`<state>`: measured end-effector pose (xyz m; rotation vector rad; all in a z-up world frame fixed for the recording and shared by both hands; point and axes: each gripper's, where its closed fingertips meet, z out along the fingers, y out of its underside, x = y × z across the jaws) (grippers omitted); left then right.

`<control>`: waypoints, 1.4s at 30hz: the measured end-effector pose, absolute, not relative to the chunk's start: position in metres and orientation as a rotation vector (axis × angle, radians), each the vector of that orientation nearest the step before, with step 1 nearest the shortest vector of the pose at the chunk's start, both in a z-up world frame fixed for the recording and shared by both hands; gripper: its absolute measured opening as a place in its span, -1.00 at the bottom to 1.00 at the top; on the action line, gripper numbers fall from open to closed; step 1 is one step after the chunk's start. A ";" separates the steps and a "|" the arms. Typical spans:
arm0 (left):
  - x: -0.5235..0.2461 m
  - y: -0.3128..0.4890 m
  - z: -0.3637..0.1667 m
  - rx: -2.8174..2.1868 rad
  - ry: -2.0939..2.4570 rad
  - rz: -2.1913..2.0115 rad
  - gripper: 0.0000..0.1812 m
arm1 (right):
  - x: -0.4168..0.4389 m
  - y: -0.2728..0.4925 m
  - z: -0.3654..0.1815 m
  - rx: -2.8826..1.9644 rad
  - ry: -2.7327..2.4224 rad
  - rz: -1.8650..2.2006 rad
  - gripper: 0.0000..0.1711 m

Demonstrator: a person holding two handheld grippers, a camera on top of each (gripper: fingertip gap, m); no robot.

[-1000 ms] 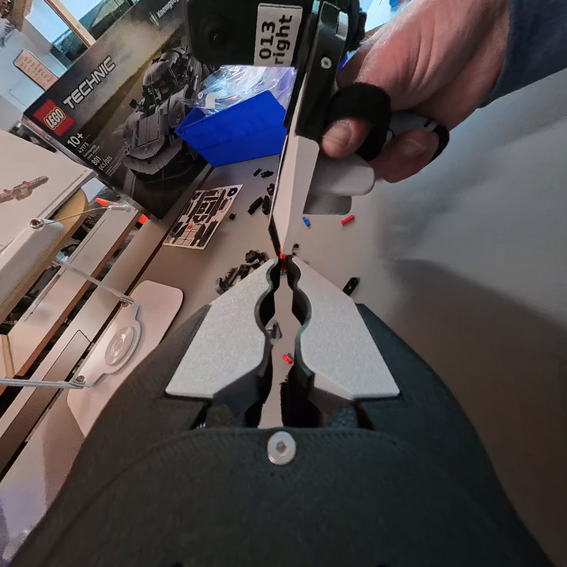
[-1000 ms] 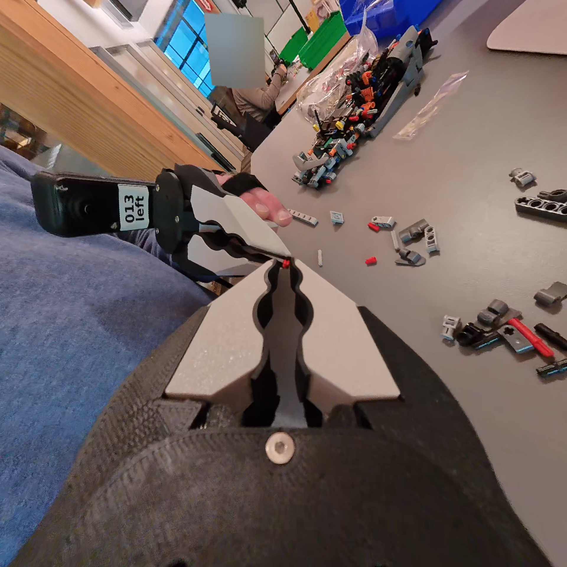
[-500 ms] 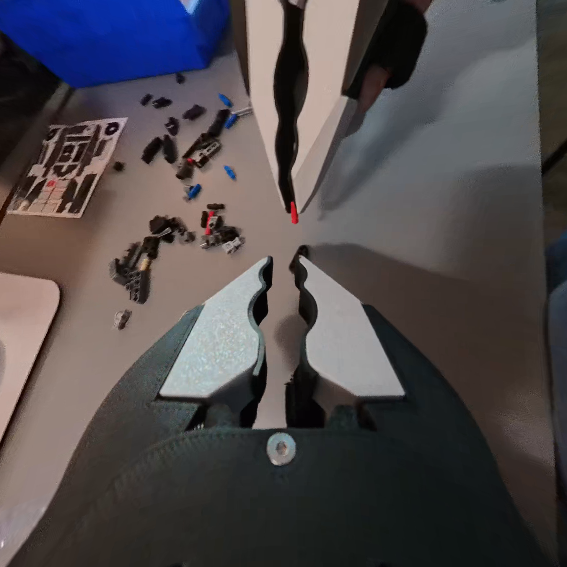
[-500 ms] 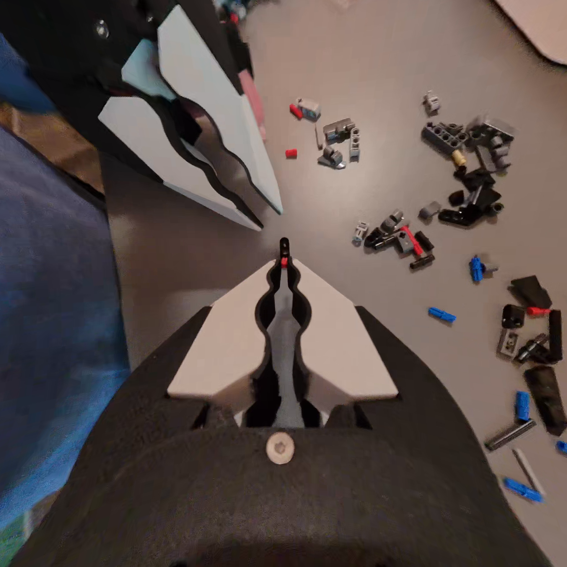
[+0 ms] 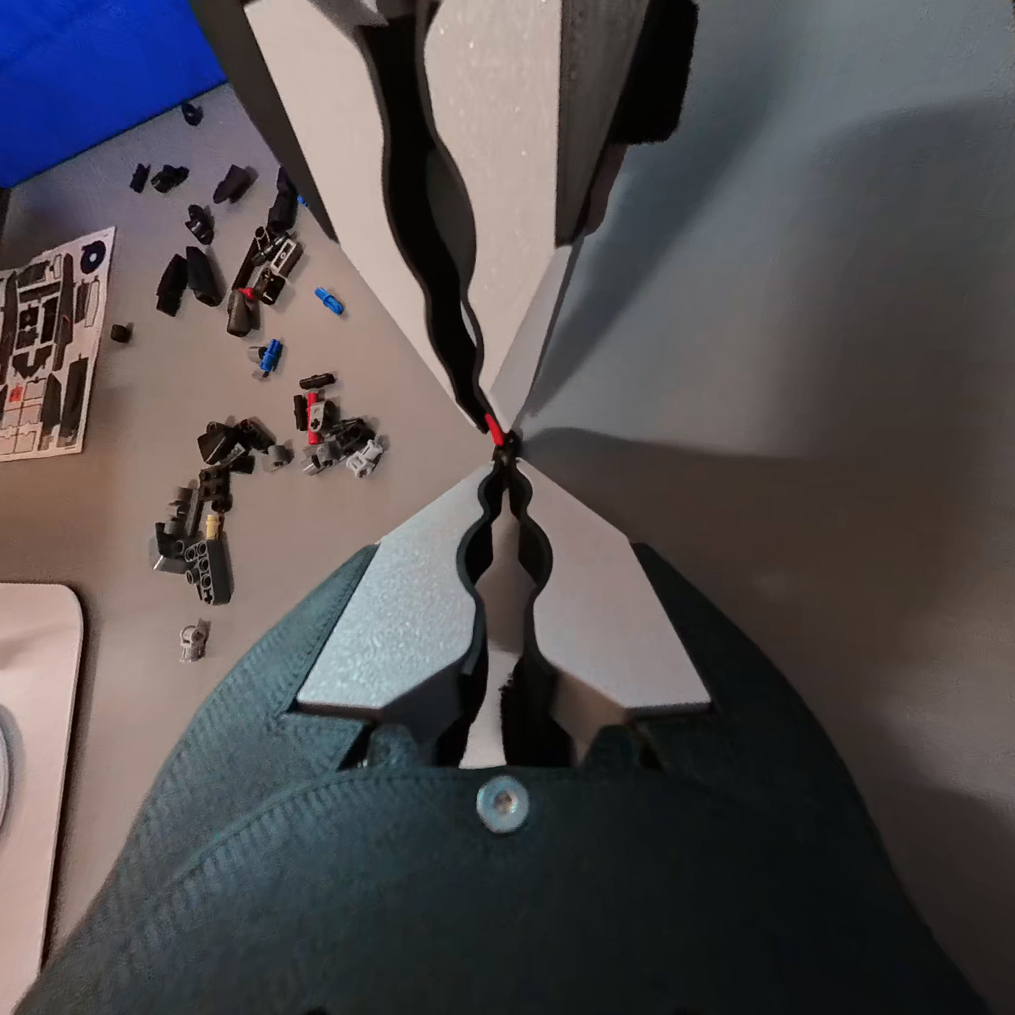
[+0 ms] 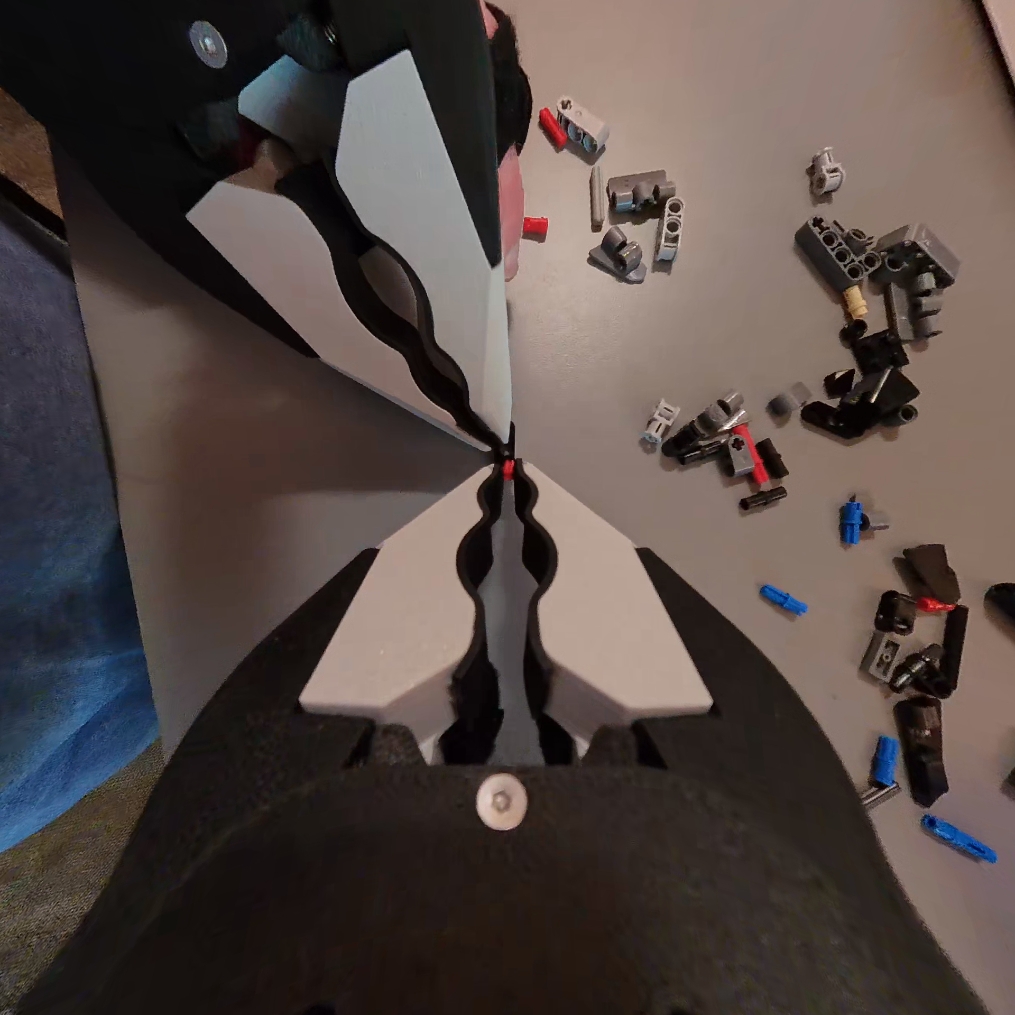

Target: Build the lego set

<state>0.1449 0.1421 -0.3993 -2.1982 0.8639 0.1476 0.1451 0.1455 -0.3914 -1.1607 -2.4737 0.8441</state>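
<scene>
Left claw [image 5: 504, 464]: clamped on a small black piece [image 5: 502, 453] — tip to tip with right.
Right claw [image 6: 508, 473]: clamped on red pin [image 6: 508, 468].
Surface [image 6: 714, 137]: loose parts scattered.

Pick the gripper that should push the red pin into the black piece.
Right, probably. The right gripper is shut on the red pin, its end meeting the black piece pinched in the left gripper, which can simply brace.
</scene>
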 end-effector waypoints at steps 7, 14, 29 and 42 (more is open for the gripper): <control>0.143 0.143 -0.399 -2.195 0.876 0.167 -1.00 | 0.146 0.145 -0.392 -1.119 -2.531 0.781 -0.99; 0.143 0.144 -0.399 -2.186 0.900 0.157 -1.00 | 0.144 0.146 -0.392 -1.034 -2.603 0.677 -0.99; 0.146 0.145 -0.400 -2.180 0.900 0.142 -1.00 | 0.147 0.148 -0.392 -1.039 -2.661 0.682 -0.99; 0.146 0.145 -0.400 -2.160 0.921 0.149 -1.00 | 0.147 0.147 -0.393 -0.893 -2.720 0.598 -0.99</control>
